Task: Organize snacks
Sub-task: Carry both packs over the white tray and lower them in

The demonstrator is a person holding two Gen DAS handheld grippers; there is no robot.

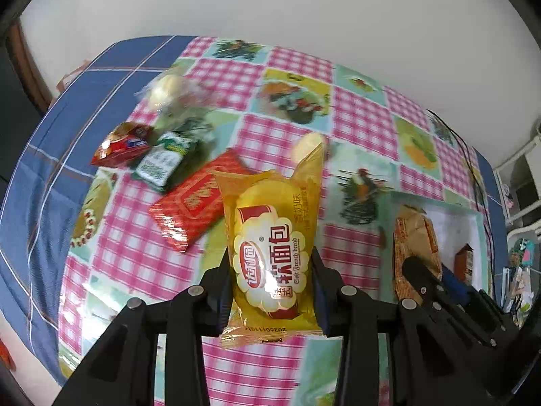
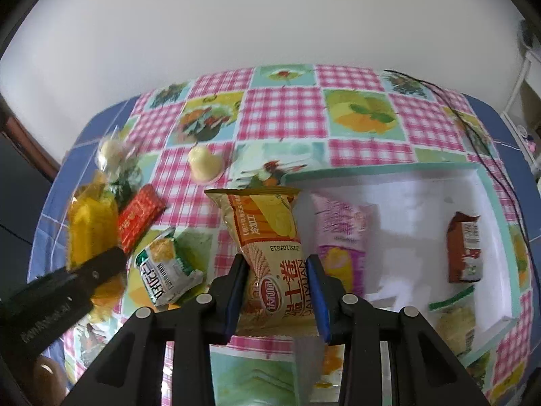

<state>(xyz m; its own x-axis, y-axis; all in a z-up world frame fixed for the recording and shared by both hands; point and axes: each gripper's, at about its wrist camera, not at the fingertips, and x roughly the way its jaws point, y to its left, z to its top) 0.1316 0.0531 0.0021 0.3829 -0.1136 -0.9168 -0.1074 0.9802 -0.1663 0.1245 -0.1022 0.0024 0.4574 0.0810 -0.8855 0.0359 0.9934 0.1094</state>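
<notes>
1. Left wrist view: the left gripper (image 1: 270, 267) has its jaws clamped on a yellow bread packet (image 1: 270, 247), held above the table (image 1: 287, 94). At right, the white box (image 1: 453, 226) holds a brown carton (image 1: 464, 260).
2. Right wrist view: the right gripper (image 2: 277, 277) has its jaws clamped on an orange roll packet (image 2: 270, 237) beside the white box (image 2: 422, 182), which holds a pink packet (image 2: 341, 237), a brown carton (image 2: 464, 247) and a green-edged packet (image 2: 453, 318).
</notes>
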